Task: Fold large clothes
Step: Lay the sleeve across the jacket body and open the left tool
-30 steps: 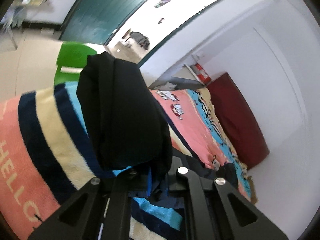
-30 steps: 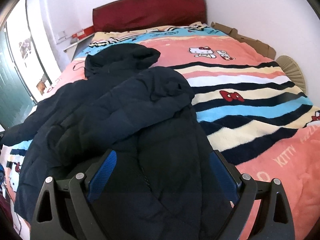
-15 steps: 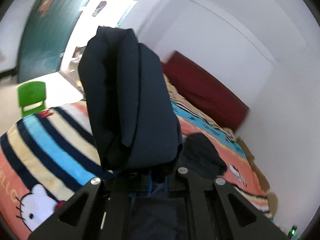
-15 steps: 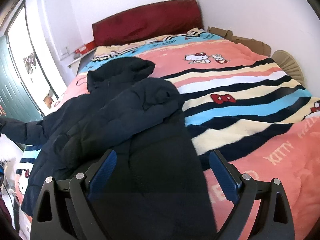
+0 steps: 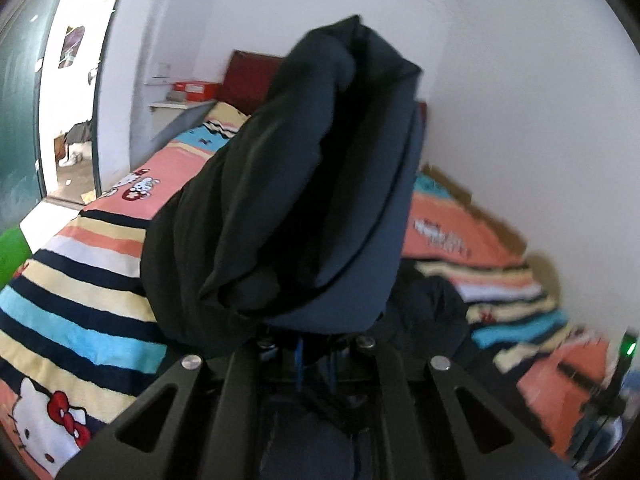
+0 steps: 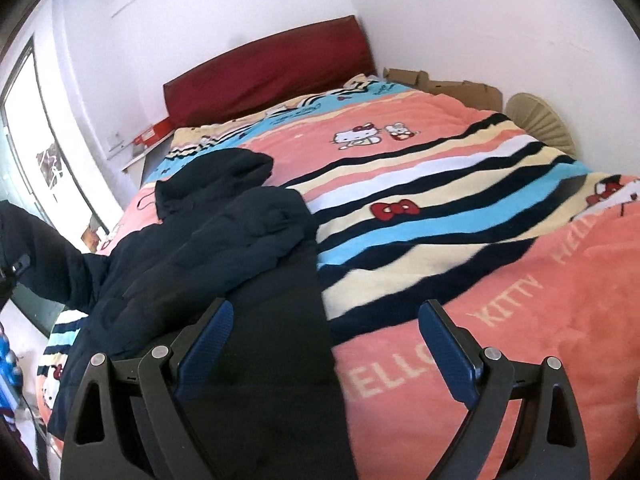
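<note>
Our left gripper is clenched on a bunched sleeve of the dark navy jacket, and the cloth stands up in a thick fold that fills the middle of the left wrist view. Our right gripper stands released, its blue pads spread wide with nothing pinched; the left pad lies over the jacket's flat lower panel and the right one over bare blanket.

The jacket lies on the left half of the bed in the right wrist view, hood toward the upper left, one sleeve folded across its chest, and another sleeve stretched out to the left edge of the frame.

Beneath it spreads a pink striped blanket, with bands of cream, white, sky blue and navy. We can read "HELLO" and "KITTY" in cream letters at the lower right, and cartoon cats with red bows appear near the centre top.

Behind the bed stands a dark red headboard. Flattened cardboard lies at the upper right against the white wall.
</note>
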Demonstrator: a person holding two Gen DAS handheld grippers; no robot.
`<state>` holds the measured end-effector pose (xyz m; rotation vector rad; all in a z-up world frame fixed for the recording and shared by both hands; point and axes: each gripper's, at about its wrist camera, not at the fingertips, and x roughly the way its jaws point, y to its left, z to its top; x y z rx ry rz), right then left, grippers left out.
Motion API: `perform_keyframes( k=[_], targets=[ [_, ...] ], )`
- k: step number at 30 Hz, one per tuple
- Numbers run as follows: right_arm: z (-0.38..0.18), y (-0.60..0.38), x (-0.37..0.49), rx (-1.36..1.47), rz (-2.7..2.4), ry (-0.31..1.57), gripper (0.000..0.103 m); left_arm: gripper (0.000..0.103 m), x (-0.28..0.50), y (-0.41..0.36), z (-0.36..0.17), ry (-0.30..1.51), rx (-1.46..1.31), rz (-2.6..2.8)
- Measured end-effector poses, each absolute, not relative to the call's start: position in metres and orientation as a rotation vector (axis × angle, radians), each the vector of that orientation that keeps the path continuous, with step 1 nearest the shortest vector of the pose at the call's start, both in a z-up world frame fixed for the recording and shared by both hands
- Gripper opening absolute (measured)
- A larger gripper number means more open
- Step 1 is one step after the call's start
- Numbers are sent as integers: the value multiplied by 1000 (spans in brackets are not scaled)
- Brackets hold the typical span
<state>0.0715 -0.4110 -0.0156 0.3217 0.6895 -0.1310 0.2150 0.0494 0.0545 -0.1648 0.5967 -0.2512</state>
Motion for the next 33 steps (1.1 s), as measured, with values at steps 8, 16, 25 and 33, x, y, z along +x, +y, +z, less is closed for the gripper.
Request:
perform_keyframes(
  k=[8, 16, 25, 33],
  targets=[
    [-28, -419, 73, 339, -139, 708, 93, 7, 224, 0, -5, 735, 22, -276],
    [-38, -414, 80, 327, -130, 736, 93, 8, 224, -41, -43, 812, 164, -325],
    [-51, -398, 93, 300, -93, 775, 93, 25, 220, -39, -46, 847, 129, -409],
    [-46, -382, 101, 261, -56, 780, 93, 53, 206, -29, -36, 834, 106, -486]
  ],
)
